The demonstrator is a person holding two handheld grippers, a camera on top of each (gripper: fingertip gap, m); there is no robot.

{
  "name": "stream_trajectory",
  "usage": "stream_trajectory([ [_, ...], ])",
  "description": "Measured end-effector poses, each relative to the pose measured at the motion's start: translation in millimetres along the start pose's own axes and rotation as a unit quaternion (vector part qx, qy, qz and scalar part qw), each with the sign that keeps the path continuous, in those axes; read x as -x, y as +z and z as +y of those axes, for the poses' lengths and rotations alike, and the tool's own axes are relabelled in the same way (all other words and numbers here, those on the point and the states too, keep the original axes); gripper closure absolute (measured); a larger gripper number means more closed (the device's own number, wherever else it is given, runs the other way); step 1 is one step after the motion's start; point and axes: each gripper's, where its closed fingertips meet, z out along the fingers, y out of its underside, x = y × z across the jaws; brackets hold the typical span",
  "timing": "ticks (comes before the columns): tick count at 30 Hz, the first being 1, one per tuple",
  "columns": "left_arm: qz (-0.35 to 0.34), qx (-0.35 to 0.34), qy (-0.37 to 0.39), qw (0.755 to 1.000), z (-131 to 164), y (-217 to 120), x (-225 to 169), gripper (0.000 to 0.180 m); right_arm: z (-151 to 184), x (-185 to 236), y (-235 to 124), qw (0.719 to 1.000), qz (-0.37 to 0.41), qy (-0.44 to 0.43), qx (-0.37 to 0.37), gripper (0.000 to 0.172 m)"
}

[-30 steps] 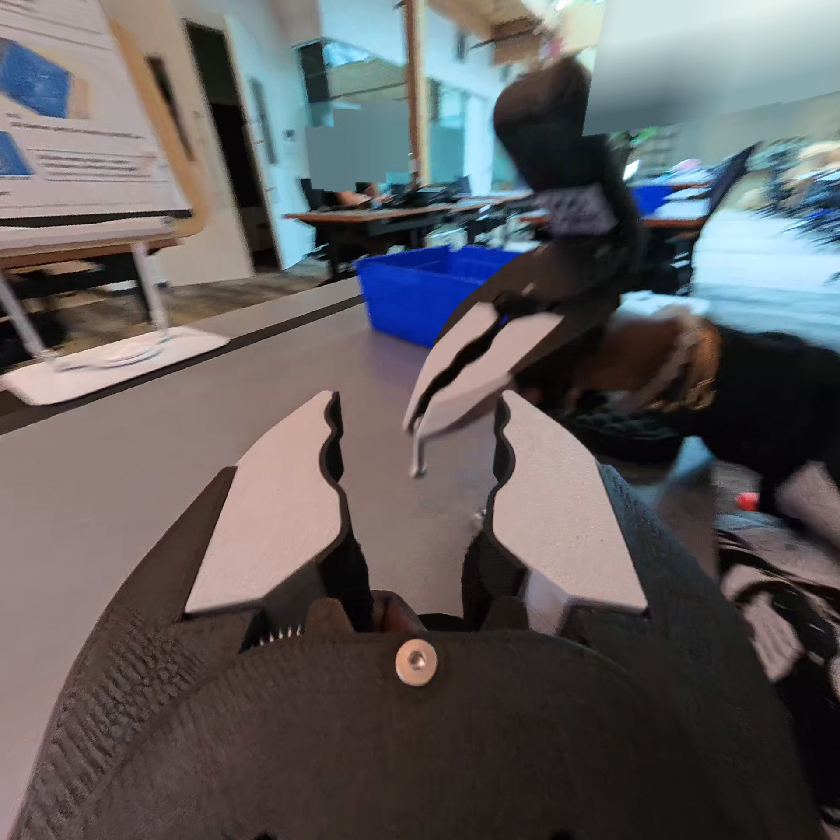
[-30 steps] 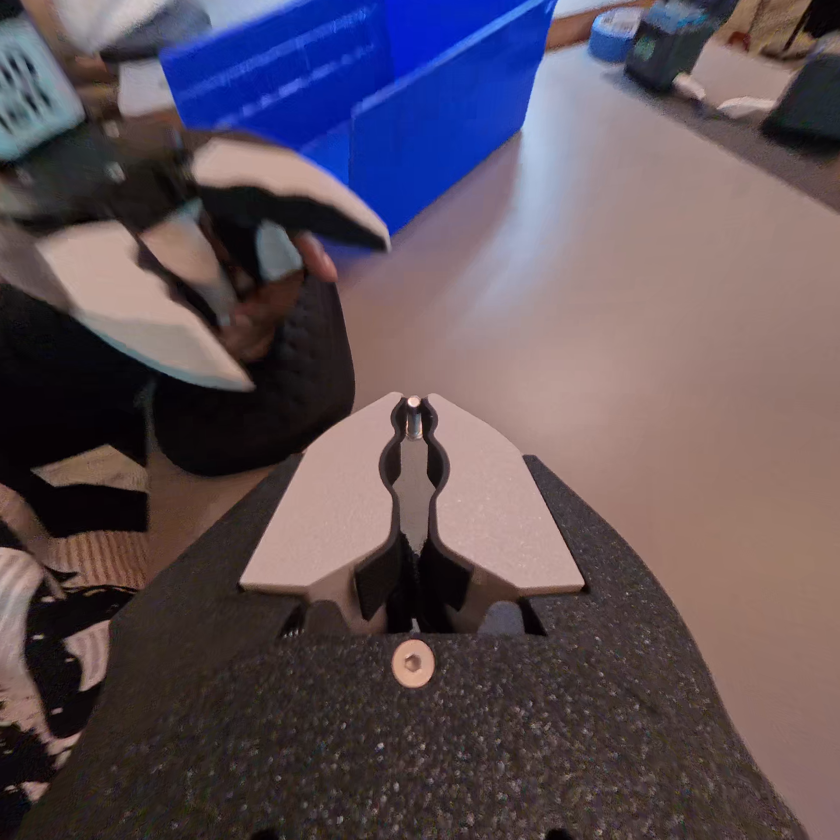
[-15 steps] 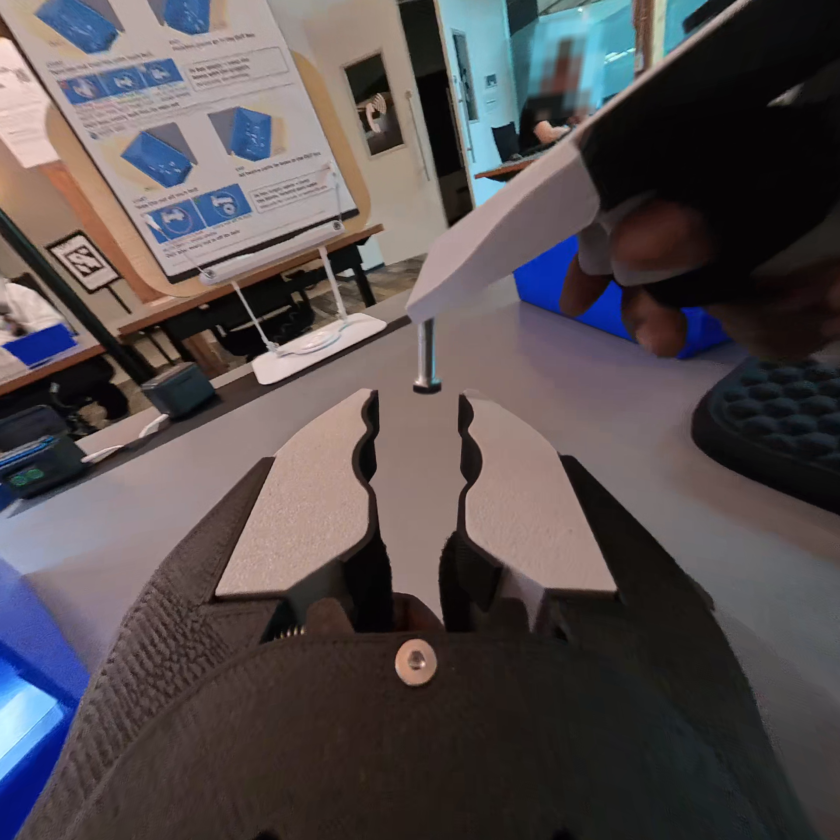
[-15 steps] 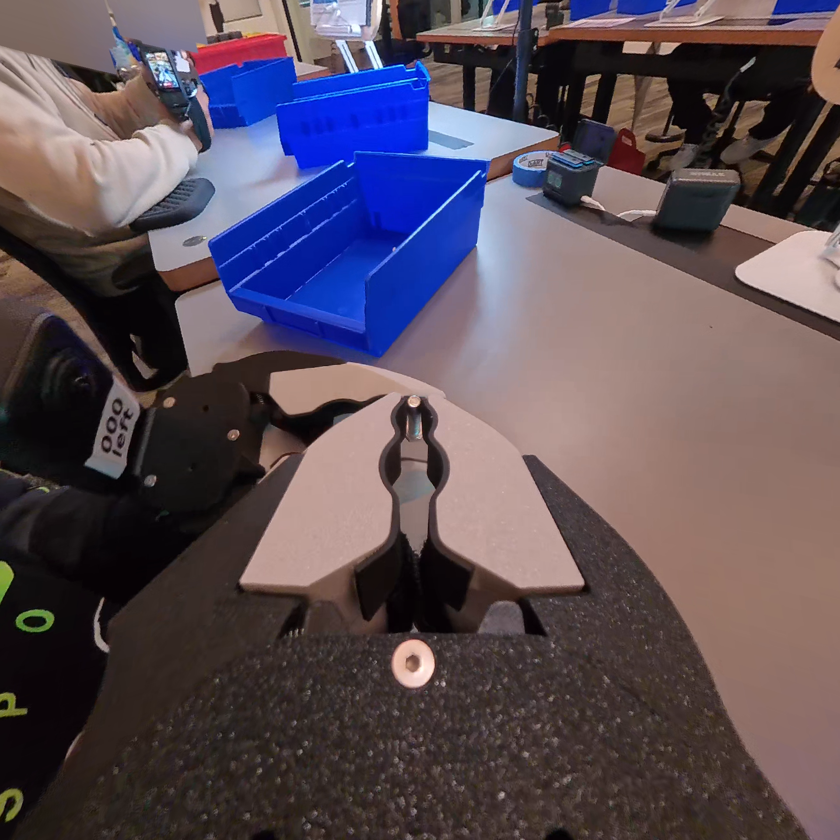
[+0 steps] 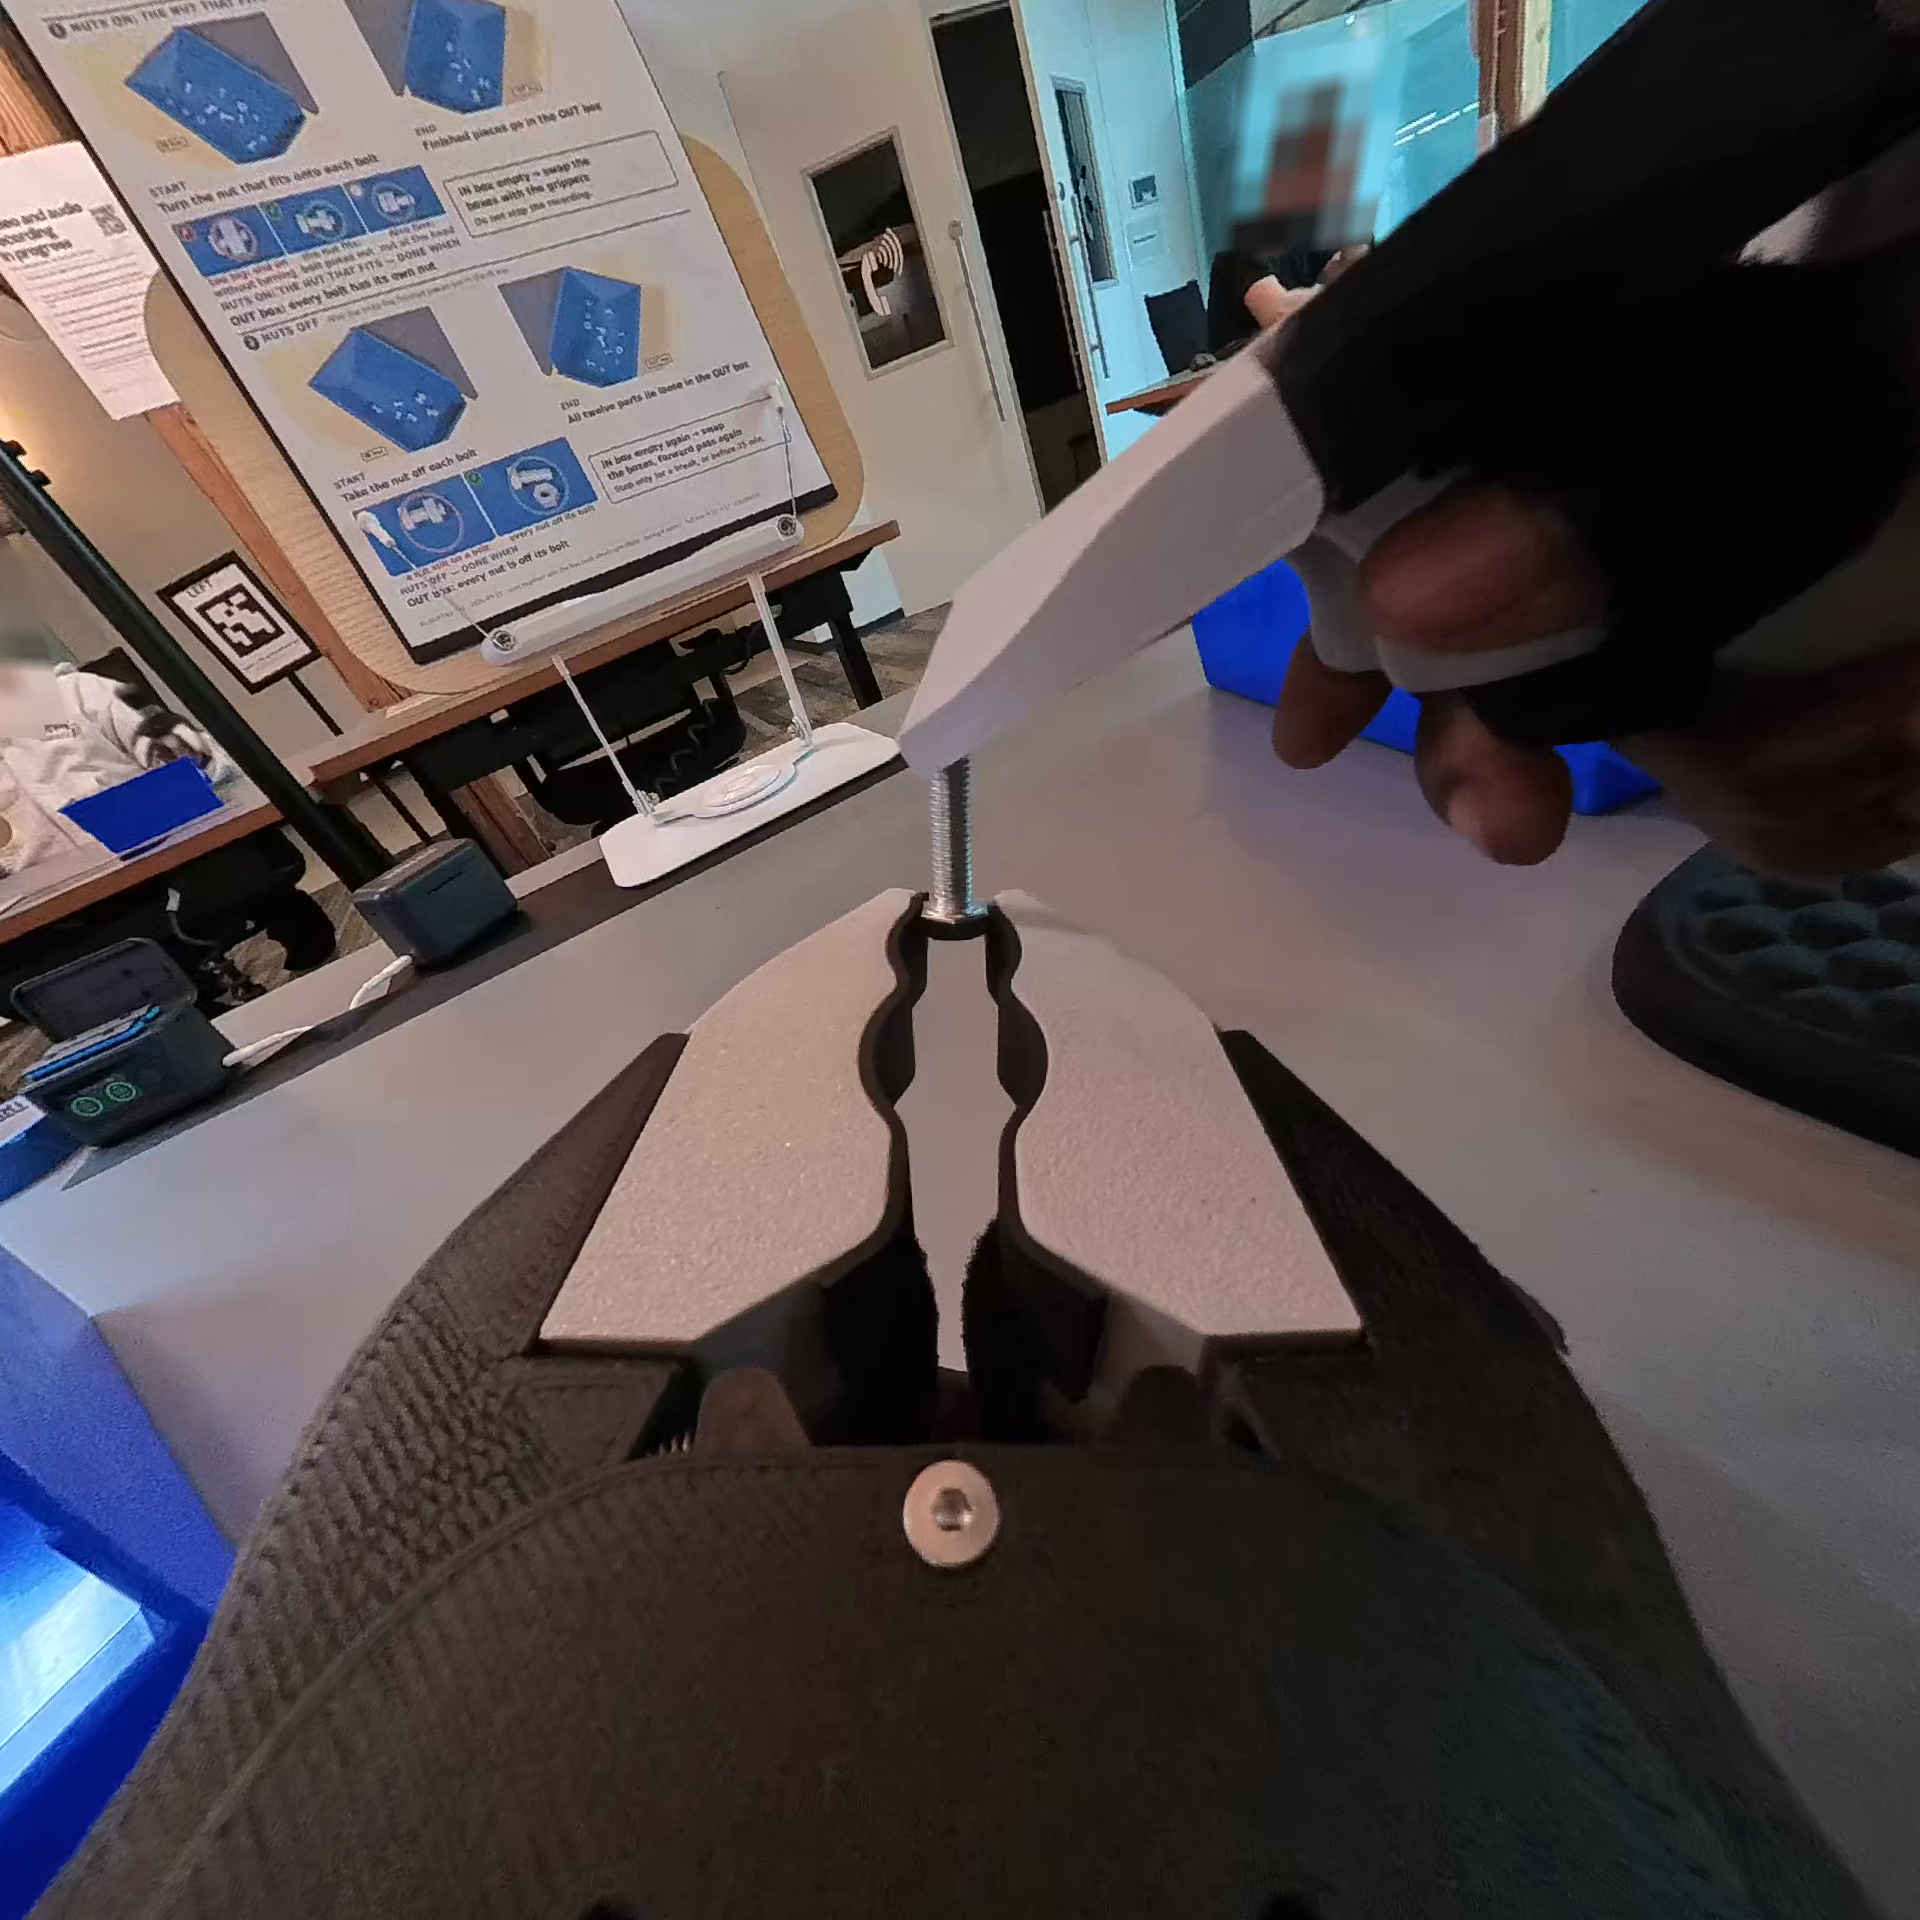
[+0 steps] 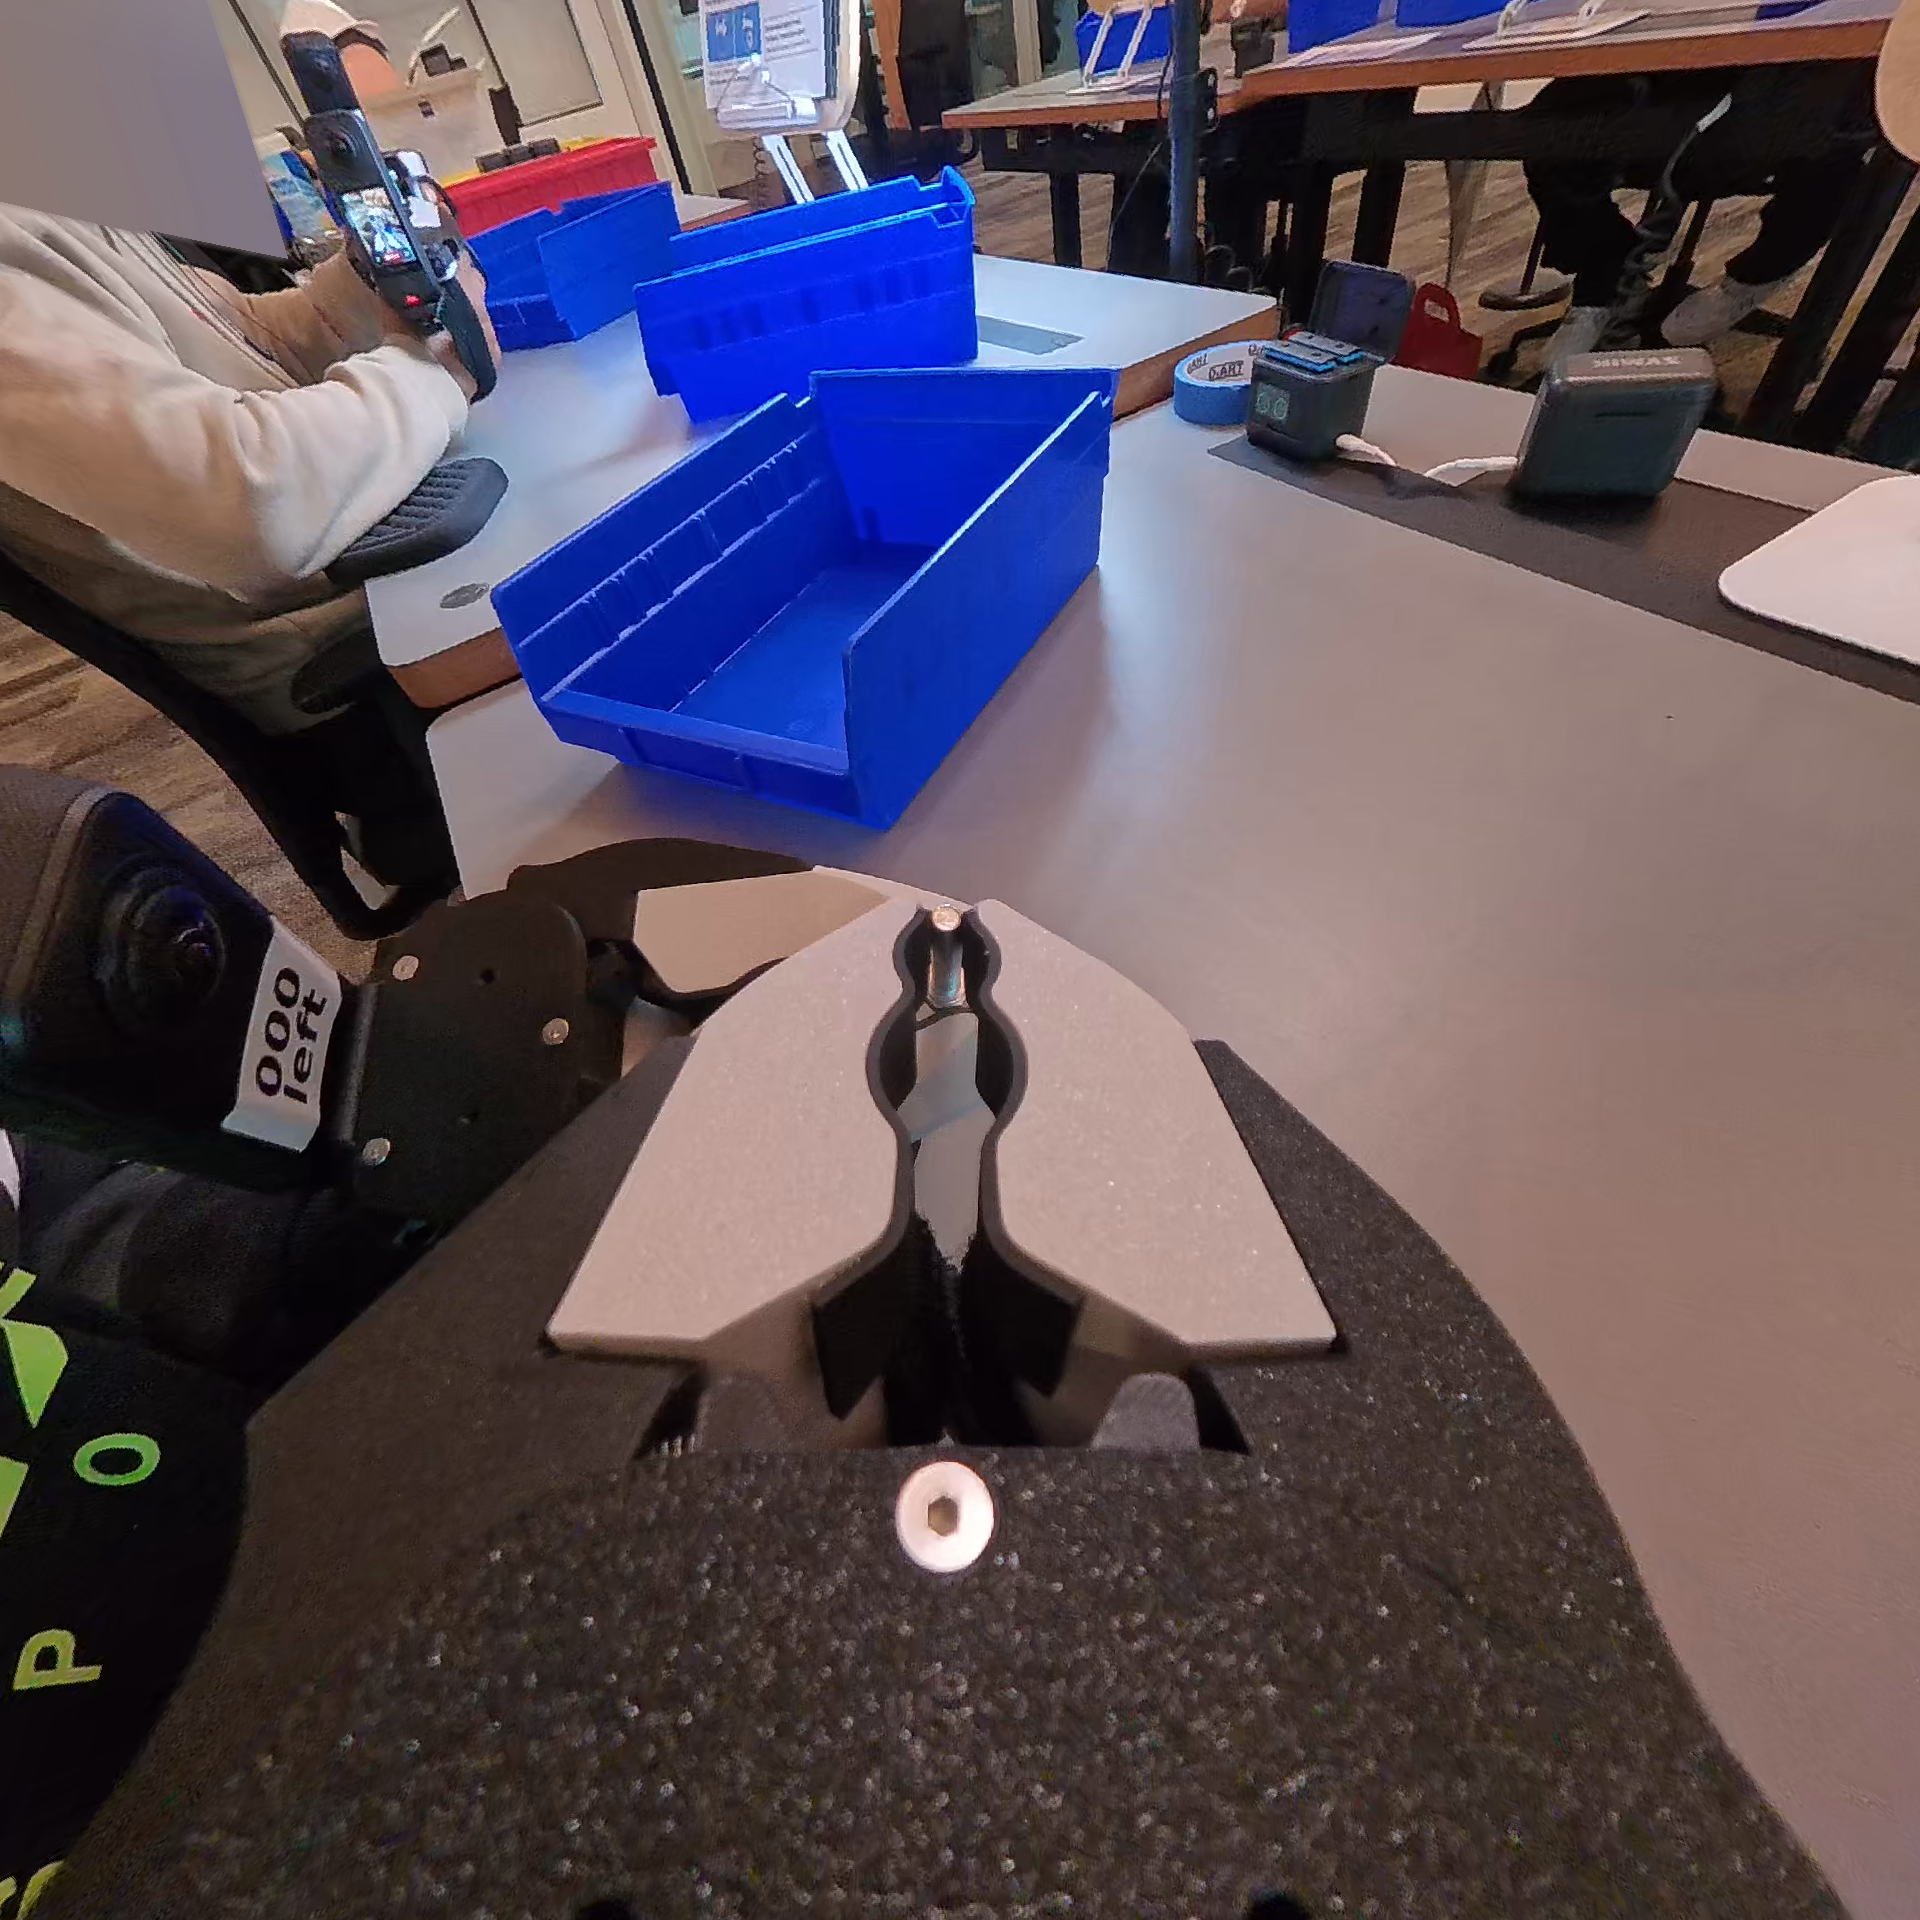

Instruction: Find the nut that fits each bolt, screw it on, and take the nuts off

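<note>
Left gripper, spread wide a second ago, now clamps the nut at its fingertips. Right gripper remains clenched on the bolt, which rises straight from the nut: silver, threaded, upright, above the grey table.

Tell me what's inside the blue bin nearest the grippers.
The blue bin looks empty: bare floor, ribbed inner wall, nothing lying loose where visible. Its near front wall covers a strip of floor, so a small nut or bolt there could go unseen.
</note>
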Motion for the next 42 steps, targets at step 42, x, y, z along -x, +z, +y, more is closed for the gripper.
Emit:
stream_trajectory([
  [42,0.238,-0.094,-0.153,0.954,-9,-34,-3,0.17,149,-31,2,0.924,-0.018,-0.142,0.354,0.155],
])
